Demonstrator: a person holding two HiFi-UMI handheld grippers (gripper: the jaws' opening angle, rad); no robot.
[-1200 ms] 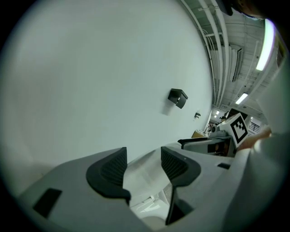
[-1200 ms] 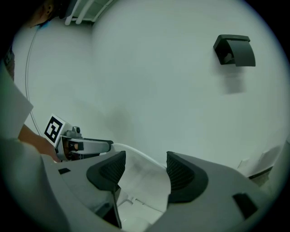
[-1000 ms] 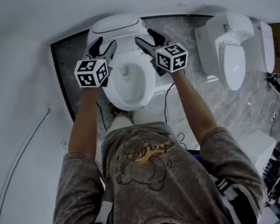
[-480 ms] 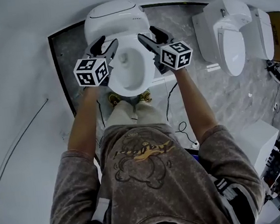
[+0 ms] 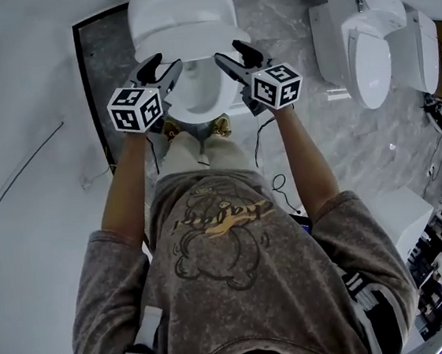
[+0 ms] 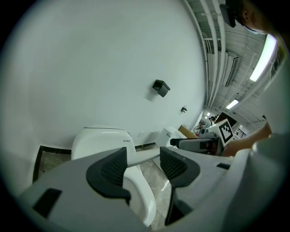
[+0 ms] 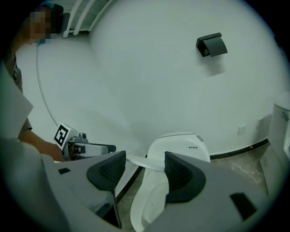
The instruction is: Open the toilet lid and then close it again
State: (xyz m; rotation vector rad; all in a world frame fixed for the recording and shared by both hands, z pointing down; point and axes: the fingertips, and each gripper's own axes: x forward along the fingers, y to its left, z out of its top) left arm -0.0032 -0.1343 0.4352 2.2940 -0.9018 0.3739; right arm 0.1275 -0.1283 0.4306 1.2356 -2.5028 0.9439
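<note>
The toilet stands at the far edge of the grey marbled floor panel [image 5: 114, 73], against the white wall, nearer the panel's left border than its right. Its toilet lid [image 5: 179, 14] leans forward over the back part of the toilet bowl [image 5: 196, 97], neither upright nor shut. The front part of the bowl shows below the lid's edge. What shows of the inside is plain white, and the rest is hidden under the lid.

The left gripper [image 5: 164, 62] is at the lid's front left corner and the right gripper [image 5: 229, 51] at its front right corner. In the left gripper view the fingers [image 6: 111, 170] stand wide apart, and the thin edge of the lid runs across the gap between them with the pads not closed on it. The right gripper view shows the same: fingers [image 7: 181, 174] well apart, lid edge crossing the gap, no clamp on it.

A second toilet [image 5: 365, 52] stands at the panel's right side, well apart from the first. Whether it is open cannot be told. A dark cable [image 5: 273, 182] lies on the floor panel near the person's right arm. A small black box [image 7: 212, 45] is fixed to the wall above the toilet.
</note>
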